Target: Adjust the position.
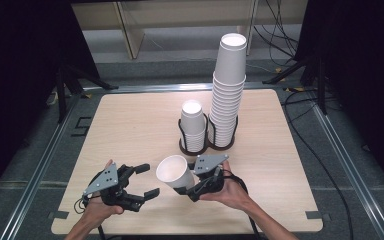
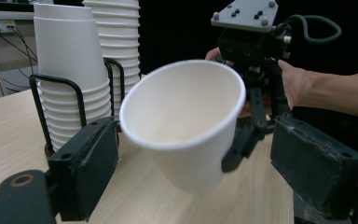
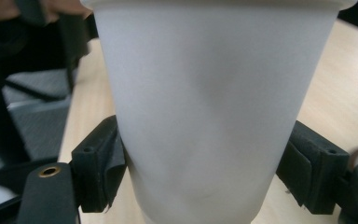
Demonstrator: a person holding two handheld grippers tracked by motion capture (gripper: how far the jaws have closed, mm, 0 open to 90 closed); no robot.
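One paper cup (image 1: 174, 172), low in the frame's centre, is gripped by the right gripper (image 1: 196, 187) with its fingers closed on it, while the left gripper (image 1: 141, 181) gapes empty beside it; stacking in the holder (image 1: 207, 146) seemingly remains.

Matt white paper cup (image 1: 174, 171), pale smooth wood-grain table (image 1: 130, 125), black wire holder (image 1: 207, 135).

High view looks forward and down on bench (image 1: 130, 125). Both tongs views sit close behind their jaws; all share the cup (image 1: 175, 172).
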